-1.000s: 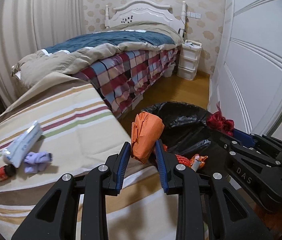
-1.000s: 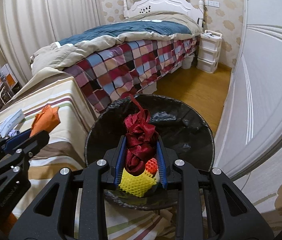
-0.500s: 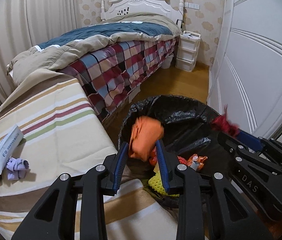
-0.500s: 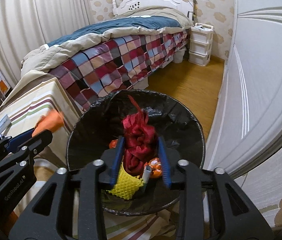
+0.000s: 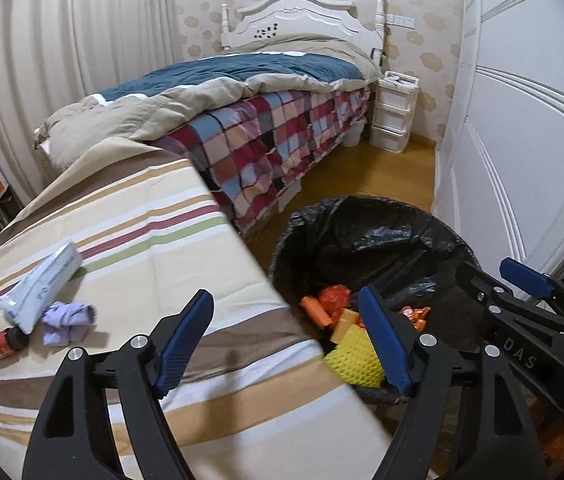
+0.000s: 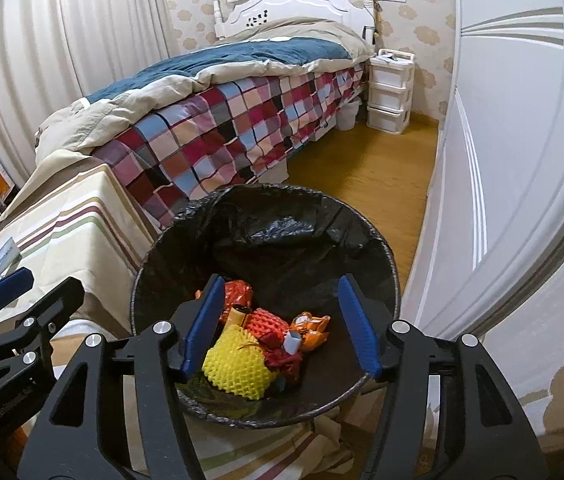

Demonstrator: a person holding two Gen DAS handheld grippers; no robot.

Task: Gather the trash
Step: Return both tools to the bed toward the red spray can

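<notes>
Trash left for you, a white tube (image 5: 42, 285), purple wad (image 5: 66, 321) and red bottle (image 5: 4, 343), lies on the striped worktop (image 5: 154, 248) left of your left gripper (image 5: 285, 340), the nearer one, the tube's long axis slanting up to the right, both grippers' fingers wide open and empty, your right gripper (image 6: 280, 322) above the bin (image 6: 385, 264).

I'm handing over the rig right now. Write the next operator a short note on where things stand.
Left gripper: open, empty, over the table edge beside the bin.
Right gripper: open, empty, above the trash bin.
Done: yellow foam net, orange and red scraps lie in the bin.
Left on the striped table: white tube, purple wad, small red bottle.
</notes>
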